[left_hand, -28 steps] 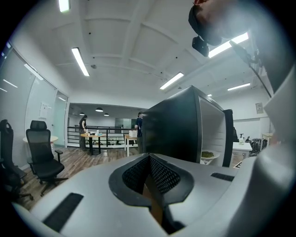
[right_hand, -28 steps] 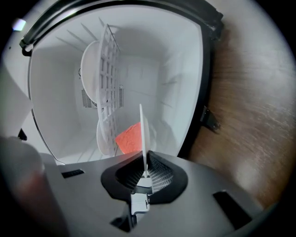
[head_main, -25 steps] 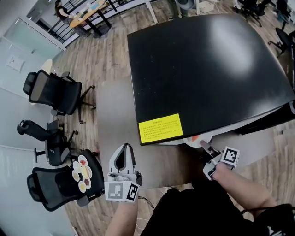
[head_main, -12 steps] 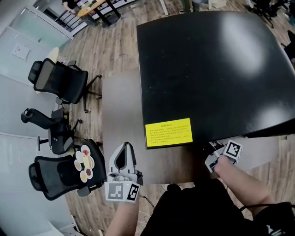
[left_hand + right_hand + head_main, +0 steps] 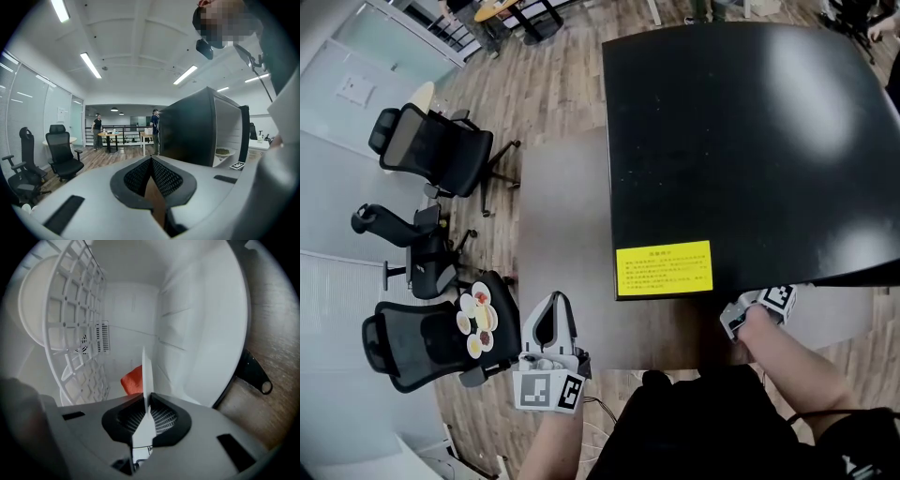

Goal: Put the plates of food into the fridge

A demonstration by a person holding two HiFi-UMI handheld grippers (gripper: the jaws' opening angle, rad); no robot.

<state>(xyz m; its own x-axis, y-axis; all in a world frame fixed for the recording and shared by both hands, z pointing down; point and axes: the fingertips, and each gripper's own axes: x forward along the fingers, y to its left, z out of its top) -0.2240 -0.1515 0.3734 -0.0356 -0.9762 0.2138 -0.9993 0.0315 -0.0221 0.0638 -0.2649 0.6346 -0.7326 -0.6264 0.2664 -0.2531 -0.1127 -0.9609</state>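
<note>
My right gripper (image 5: 146,399) is shut on the rim of a white plate (image 5: 146,376), seen edge-on inside the white fridge interior (image 5: 201,319). Orange food (image 5: 132,379) shows beside the plate. A wire shelf (image 5: 75,319) runs close by, with another white dish (image 5: 30,301) behind it. In the head view only this gripper's marker cube (image 5: 778,298) shows, at the edge of the black fridge top (image 5: 750,141). My left gripper (image 5: 555,298) hangs shut and empty at the lower left. A second plate of food (image 5: 476,320) lies on a black chair seat (image 5: 412,347).
In the left gripper view a dish of greenish food (image 5: 225,151) sits on a fridge shelf. A yellow sticker (image 5: 664,269) marks the fridge top. Office chairs (image 5: 431,150) stand at the left on the wooden floor. Two people stand at a far table (image 5: 110,136).
The right gripper has moved in under the fridge's top edge, and the plate with orange food has gone out of the head view. The left gripper keeps its place in the view.
</note>
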